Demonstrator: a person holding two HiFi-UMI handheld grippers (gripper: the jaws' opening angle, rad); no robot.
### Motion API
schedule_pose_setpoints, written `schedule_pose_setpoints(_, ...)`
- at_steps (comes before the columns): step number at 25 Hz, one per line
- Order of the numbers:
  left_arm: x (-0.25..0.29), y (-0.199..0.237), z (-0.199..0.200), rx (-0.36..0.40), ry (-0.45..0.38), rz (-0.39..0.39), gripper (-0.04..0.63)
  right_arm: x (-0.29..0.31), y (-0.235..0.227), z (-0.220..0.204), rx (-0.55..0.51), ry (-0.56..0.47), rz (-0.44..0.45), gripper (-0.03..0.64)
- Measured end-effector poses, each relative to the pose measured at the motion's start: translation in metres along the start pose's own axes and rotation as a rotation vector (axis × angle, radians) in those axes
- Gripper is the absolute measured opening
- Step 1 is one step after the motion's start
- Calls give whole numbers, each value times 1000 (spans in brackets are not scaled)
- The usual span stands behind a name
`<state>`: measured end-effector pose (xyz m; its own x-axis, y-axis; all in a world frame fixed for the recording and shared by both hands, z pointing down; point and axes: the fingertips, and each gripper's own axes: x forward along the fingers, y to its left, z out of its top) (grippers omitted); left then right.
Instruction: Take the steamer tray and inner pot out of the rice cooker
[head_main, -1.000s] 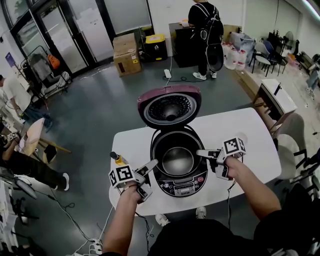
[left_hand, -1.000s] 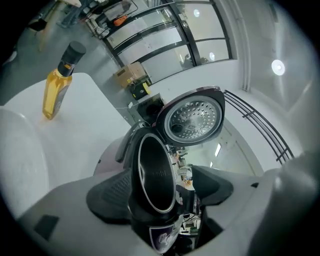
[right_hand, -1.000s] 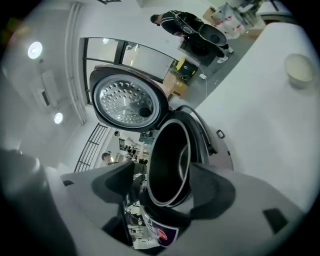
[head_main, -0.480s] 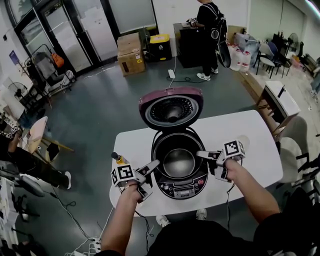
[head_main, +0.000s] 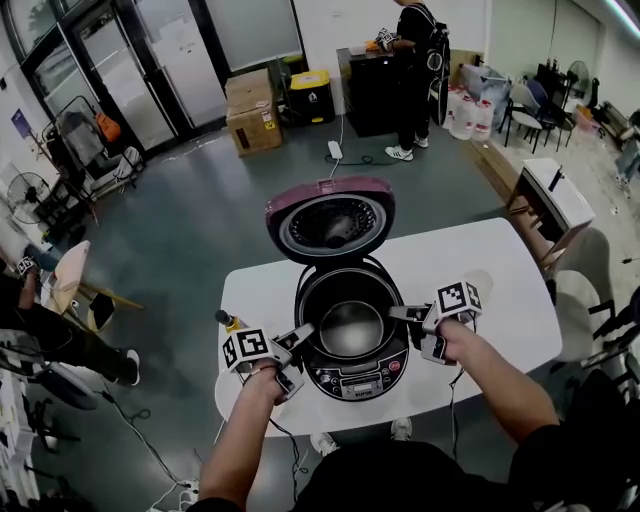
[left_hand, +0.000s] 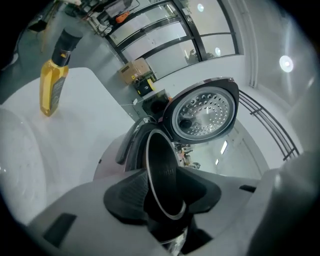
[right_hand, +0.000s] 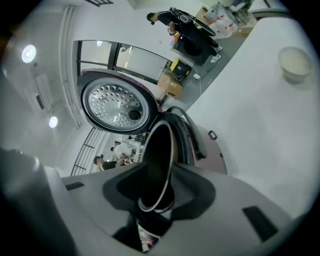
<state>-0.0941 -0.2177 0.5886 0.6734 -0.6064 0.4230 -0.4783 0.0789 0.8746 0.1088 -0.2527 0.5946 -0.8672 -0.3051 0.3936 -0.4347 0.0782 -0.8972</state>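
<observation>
Now, on the white table (head_main: 500, 280): rice cooker (head_main: 362, 375), front panel toward the person, maroon lid (head_main: 330, 220) swung up & back, perforated inner face on show. Seated inside the cooker body: inner pot (head_main: 350, 322), dark walls, shiny bottom, thin bright rim all round, not yet lifted out.

Left gripper (head_main: 303, 333) in from the L side of the cooker, angled slightly down, marker cube on top. Jaws just been closing. In the left gripper view, pot rim edge-on between them, ribbed pad (left_hand: 127, 195) on one side of the wall, other pad on the opposite side. Pinching the L rim.

Right gripper (head_main: 397, 313) mirrored on the R side, same slight downward tilt. Jaws likewise just been closing. In the right gripper view, rim again running between the pads (right_hand: 192, 192), one each side of the wall. Clamped on the R rim, directly across the pot from the other claw.

Elsewhere on the table: yellow bottle (head_main: 228, 322) w/ dark cap, upright, near the L edge, just behind the left gripper. Small pale bowl (right_hand: 295, 62) toward the far R, well apart from the cooker.

Beyond the table: grey floor, cardboard boxes (head_main: 250, 108) near the glass doors, person (head_main: 412, 60) standing by a dark counter at the back.
</observation>
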Motion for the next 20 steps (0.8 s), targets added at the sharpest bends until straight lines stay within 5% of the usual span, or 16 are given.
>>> schedule_pose_setpoints(2, 3, 10, 0, 44, 14, 77, 81, 0, -11, 0, -35, 2, -55, 59)
schedule_pose_setpoints(4, 5, 16, 1, 85, 39, 134, 23, -1, -14, 0, -61, 9, -76, 26)
schedule_pose_setpoints(10, 4, 15, 1, 127, 60, 160, 23, -1, -13, 0, -94, -8, -89, 25)
schedule_pose_setpoints(20, -30, -40, 7, 278, -72, 107, 23, -30, 48, -2, -281, -159, -28, 26)
